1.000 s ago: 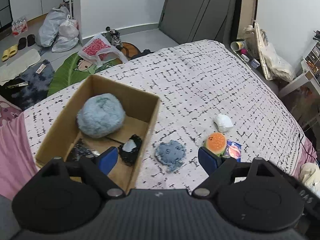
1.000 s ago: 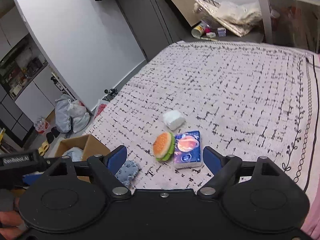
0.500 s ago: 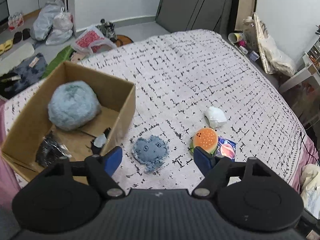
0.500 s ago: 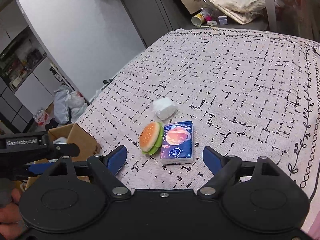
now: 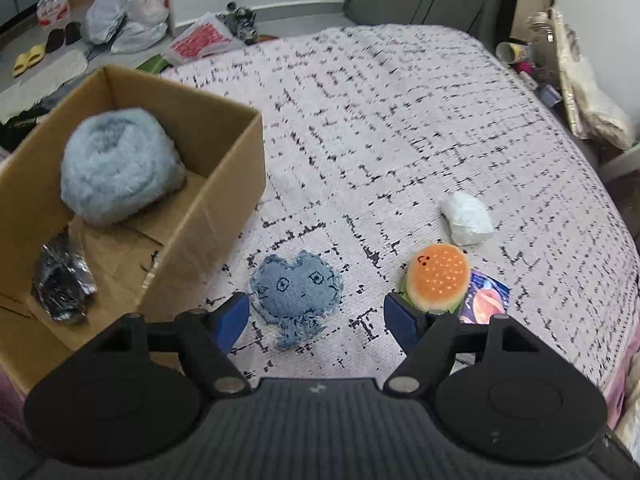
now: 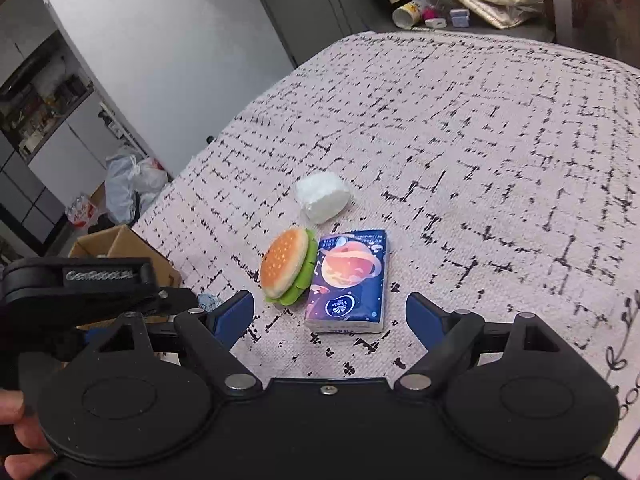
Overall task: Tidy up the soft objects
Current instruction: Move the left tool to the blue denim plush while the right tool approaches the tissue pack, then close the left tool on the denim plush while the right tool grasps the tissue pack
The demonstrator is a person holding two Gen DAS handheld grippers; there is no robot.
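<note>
Bedding: a woven white bedspread with a broken black grid print [image 5: 400, 128] is spread flat as the working surface, its weave coarse and matte; floor clutter and dark cabinets are seen beyond.

Container: an open brown corrugated cardboard box [image 5: 224, 216] is set at the bedspread's left edge, presumably as the collecting point. Held inside: a round, shaggy pale-blue plush ball [image 5: 116, 168] toward the far wall, and a crumpled black glossy plastic bag [image 5: 60, 280] nearer the camera.

Items outside the box:
- a flat heart-shaped blue denim cat-face cushion with frayed edges [image 5: 298, 290], laid just beside the box wall.
- a small round plush hamburger with orange bun and green felt lettuce [image 6: 288, 270], tipped on its edge and touching the next entry.
- a rectangular dark-blue planet-printed tissue pack in glossy film [image 6: 346, 280], laid flat.
- a crumpled white soft wad [image 6: 322, 196], near the hamburger, apart from it.

Tools: the left gripper [image 5: 316, 314] is held with blue-padded fingers spread wide and empty, the denim cushion between them in view; it is judged the likely next pick. The right gripper [image 6: 330, 312] is likewise spread and empty, aimed at the tissue pack and hamburger.
</note>
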